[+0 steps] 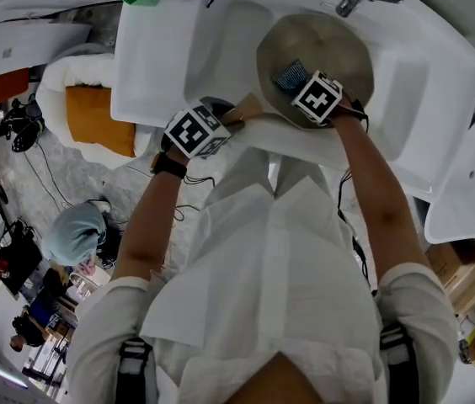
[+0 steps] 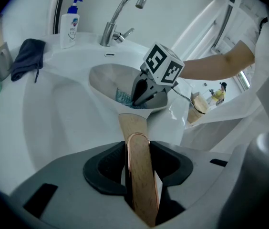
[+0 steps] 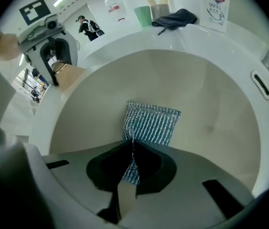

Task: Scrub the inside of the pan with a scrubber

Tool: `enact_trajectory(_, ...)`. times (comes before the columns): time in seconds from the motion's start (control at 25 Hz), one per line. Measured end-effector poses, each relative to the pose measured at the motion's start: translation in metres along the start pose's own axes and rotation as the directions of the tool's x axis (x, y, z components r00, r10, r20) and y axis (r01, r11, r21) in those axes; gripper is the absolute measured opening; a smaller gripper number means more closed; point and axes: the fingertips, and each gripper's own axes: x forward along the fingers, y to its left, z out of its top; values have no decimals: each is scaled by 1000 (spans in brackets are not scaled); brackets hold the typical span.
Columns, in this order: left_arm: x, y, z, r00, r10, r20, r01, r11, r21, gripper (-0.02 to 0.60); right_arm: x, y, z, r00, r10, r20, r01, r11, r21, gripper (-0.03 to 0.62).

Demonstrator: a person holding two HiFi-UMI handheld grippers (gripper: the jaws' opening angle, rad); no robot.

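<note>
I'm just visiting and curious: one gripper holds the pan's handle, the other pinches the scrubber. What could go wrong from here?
The right gripper pinches the scrubber by one edge only, so it might slip out during rubbing. The left gripper steadies the pan by its wooden handle alone; hard pressing could tip or twist the pan in the sink.

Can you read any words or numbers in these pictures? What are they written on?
"99.9%": on the label of the soap bottle.
Logo above that number: too blurred to read.
Red label on the white container: too small to read.
Marker cube: only a black-and-white square pattern, no letters.
</note>
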Motion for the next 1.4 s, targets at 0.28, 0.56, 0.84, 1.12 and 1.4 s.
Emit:
enact_trajectory(0.28,0,0,0,1000,2,-1,-2,1000,-2,166,-3,16,-37,990,103,-95,-102,995,17,14)
enact_trajectory(0.56,0,0,-1,1000,3,-1,-3,1000,-2,166,-13,-36,-63,985,-59,-165,63,998,22,14)
enact_trajectory(0.84,0,-1,1,1000,3,0,-3,1000,-1,166,-19,-83,-61,964,-199,-174,211,976,54,14)
enact_trajectory(1.12,0,0,0,1000,0,0,0,1000,-2,166,-16,-108,-37,956,-268,-114,281,954,109,14)
enact_trajectory(1.4,0,-1,1,1000,0,0,0,1000,-1,166,-11,-102,-6,962,-270,-28,272,952,139,14)
